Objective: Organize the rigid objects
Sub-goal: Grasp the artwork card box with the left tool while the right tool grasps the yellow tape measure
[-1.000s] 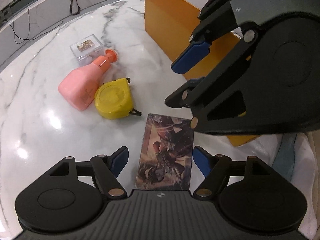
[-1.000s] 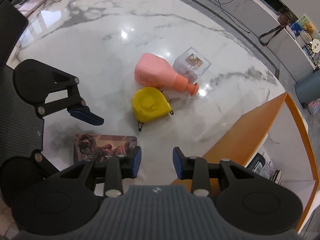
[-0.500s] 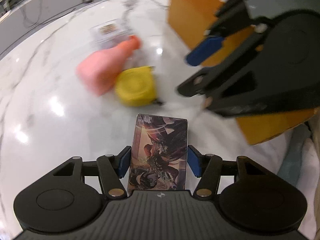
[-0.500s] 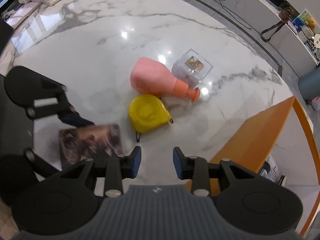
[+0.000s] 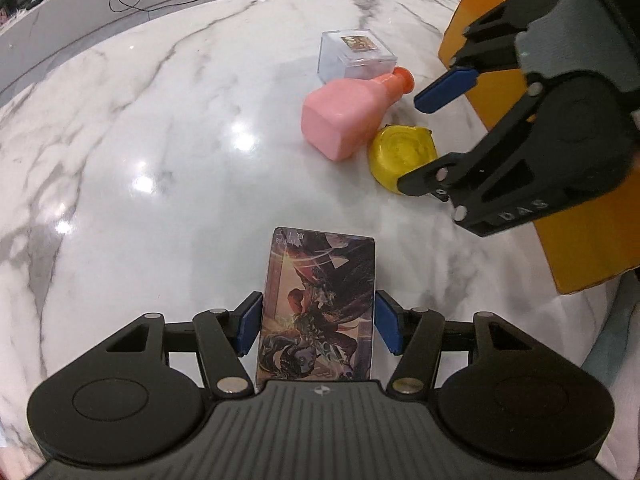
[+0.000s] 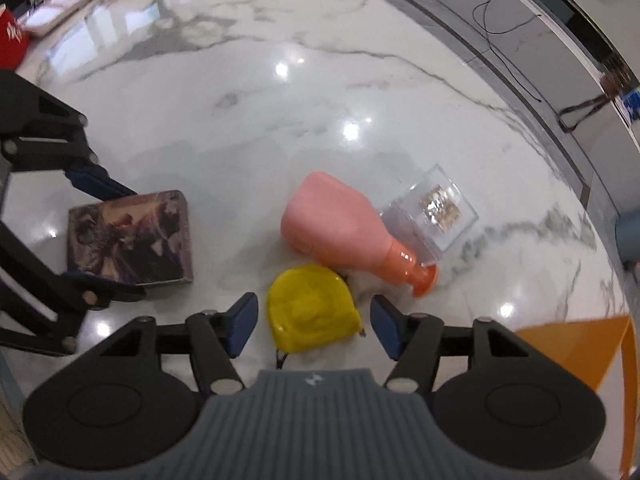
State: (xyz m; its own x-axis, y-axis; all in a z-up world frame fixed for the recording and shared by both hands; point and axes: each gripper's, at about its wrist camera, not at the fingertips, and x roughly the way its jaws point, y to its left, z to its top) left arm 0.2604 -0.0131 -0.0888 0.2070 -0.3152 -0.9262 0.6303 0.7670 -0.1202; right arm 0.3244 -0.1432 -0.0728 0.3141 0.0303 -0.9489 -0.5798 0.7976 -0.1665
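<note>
Between the jaws of the left gripper [image 5: 318, 326] sits the illustrated card box [image 5: 318, 308], its long sides pressed by the two blue pads, so the jaws are clenched on it; whether its far end rests on the marble table [image 5: 160, 180] or hangs just above it cannot be told from these views. The right gripper [image 6: 314, 322] has its jaws spread wide, one pad on each side of the yellow tape measure [image 6: 312, 312] and neither pad touching it (a small gap shows on both sides). Just beyond those jaws lies the pink bottle [image 6: 336, 228] on its side, its orange cap pointing off to the right, and touching it farther out is the clear plastic case [image 6: 434, 212]. Off to the right of the jaws stands the orange box [image 5: 568, 236], well apart from the bottle.

The step in hand looks like a double pick: card box already gripped, tape measure being straddled. The next move likely calls for the right jaws to drop a little lower and close across the tape measure's flat sides, keeping clear of the bottle just ahead, before either item is carried to the orange box.
</note>
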